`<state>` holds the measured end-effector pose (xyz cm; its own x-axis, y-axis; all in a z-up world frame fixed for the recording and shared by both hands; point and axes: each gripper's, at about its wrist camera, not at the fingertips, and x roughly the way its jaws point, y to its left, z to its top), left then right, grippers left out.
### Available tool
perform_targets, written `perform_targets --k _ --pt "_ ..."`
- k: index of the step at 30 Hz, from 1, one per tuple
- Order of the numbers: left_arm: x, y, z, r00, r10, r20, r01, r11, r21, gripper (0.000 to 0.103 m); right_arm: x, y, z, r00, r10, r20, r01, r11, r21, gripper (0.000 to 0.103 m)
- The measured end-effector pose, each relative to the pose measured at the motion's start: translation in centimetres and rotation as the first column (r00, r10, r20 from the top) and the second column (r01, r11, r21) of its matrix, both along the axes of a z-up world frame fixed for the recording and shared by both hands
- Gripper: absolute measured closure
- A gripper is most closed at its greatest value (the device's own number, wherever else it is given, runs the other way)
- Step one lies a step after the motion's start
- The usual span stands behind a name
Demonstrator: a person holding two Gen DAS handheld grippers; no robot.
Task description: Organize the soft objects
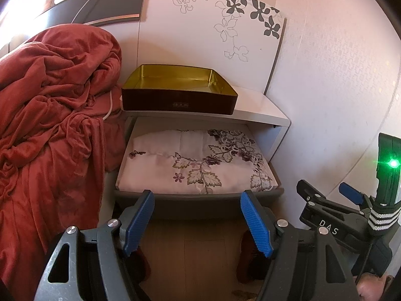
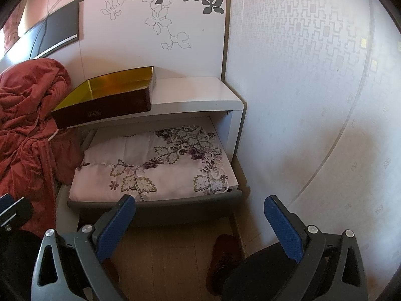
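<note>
A folded pale pink cloth with purple leaf embroidery point(image 1: 195, 163) point(image 2: 155, 170) lies flat in the pulled-out drawer point(image 1: 200, 198) point(image 2: 155, 204) of a white nightstand point(image 1: 263, 113) point(image 2: 200, 95). My left gripper point(image 1: 198, 213) hovers just in front of the drawer's front edge, open, nothing between its blue pads. My right gripper point(image 2: 200, 215) hangs open in front of the drawer's right end, also empty. The right gripper's body point(image 1: 333, 220), with a green light on it, shows at the right of the left wrist view.
A dark tin with a gold inside point(image 1: 175, 92) point(image 2: 105, 97) stands open on the nightstand. A rumpled red blanket point(image 1: 50, 115) point(image 2: 27, 120) is heaped on the bed at left, with a white cable point(image 1: 109, 107) over it. Patterned wall at right. Slippers point(image 2: 223, 260) rest on the wooden floor.
</note>
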<state>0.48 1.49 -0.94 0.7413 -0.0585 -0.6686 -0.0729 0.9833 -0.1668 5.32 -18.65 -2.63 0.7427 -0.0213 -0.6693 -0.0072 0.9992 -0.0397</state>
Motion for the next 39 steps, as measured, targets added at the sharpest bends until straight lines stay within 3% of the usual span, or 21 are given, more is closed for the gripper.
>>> perform_targets --k 39 --pt "0.01 0.01 -0.11 1.000 -0.004 0.004 0.004 1.000 0.001 0.030 -0.16 0.51 -0.13 1.000 0.009 -0.005 -0.009 1.000 -0.003 0.000"
